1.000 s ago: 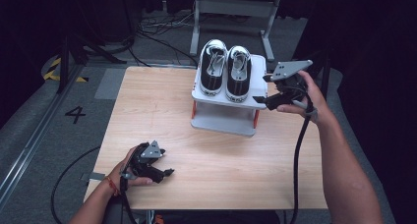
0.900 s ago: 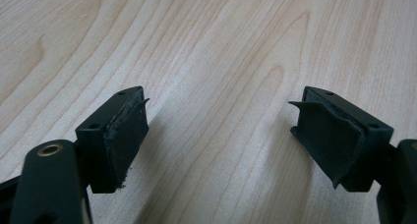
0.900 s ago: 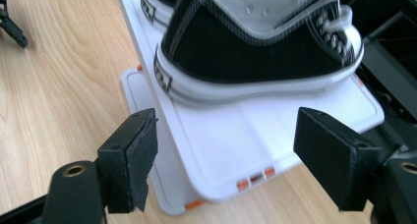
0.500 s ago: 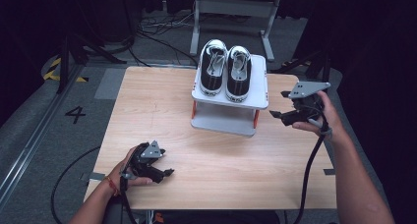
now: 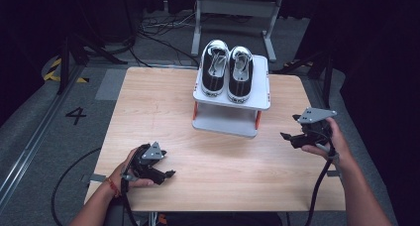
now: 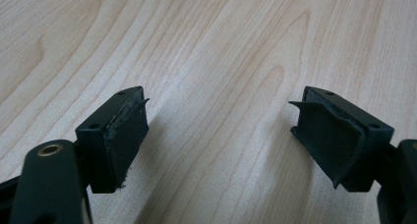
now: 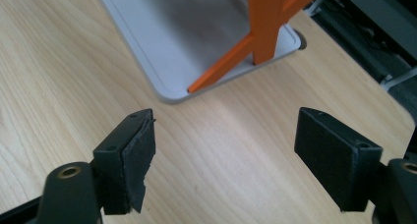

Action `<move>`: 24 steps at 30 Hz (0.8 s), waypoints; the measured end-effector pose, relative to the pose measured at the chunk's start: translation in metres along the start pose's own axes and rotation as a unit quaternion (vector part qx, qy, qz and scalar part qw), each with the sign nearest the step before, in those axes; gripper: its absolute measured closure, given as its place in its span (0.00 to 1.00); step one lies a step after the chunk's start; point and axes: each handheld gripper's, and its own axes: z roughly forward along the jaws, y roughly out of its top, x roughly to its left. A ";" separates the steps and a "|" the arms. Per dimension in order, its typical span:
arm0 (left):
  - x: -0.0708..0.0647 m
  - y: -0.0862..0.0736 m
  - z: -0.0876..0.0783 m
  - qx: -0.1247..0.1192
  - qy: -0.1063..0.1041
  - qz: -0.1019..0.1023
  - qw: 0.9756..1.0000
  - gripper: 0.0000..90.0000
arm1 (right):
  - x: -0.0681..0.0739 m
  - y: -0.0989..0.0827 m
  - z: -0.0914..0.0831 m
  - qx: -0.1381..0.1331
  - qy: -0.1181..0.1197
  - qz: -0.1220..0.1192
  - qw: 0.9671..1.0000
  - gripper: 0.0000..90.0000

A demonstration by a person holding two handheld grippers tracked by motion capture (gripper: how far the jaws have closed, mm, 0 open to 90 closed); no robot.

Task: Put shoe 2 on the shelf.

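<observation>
A pair of black and white shoes (image 5: 228, 72) stands side by side on the top shelf of a small grey rack (image 5: 259, 99) with orange posts, at the table's far middle. My left gripper (image 5: 168, 175) rests low on the wood near the front left edge, open, nothing between its jaws (image 6: 216, 135). My right gripper (image 5: 286, 137) hovers at the table's right side, right of the rack, open and empty (image 7: 223, 150). The right gripper view looks at the rack's grey base (image 7: 162, 32) and an orange post (image 7: 265, 17).
The light wooden table (image 5: 163, 112) stands on a grey floor with cables and a metal frame (image 5: 233, 8) behind it. A black cable (image 5: 317, 186) trails from the right gripper over the front right of the table.
My right gripper has drawn back from beside the rack's top shelf, moving down and toward the front right of the table. The left gripper has stayed put.
</observation>
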 end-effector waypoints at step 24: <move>-0.001 0.000 0.000 0.001 0.002 -0.003 1.000 0.22 | 0.029 -0.126 0.021 0.005 0.004 0.122 0.993 0.25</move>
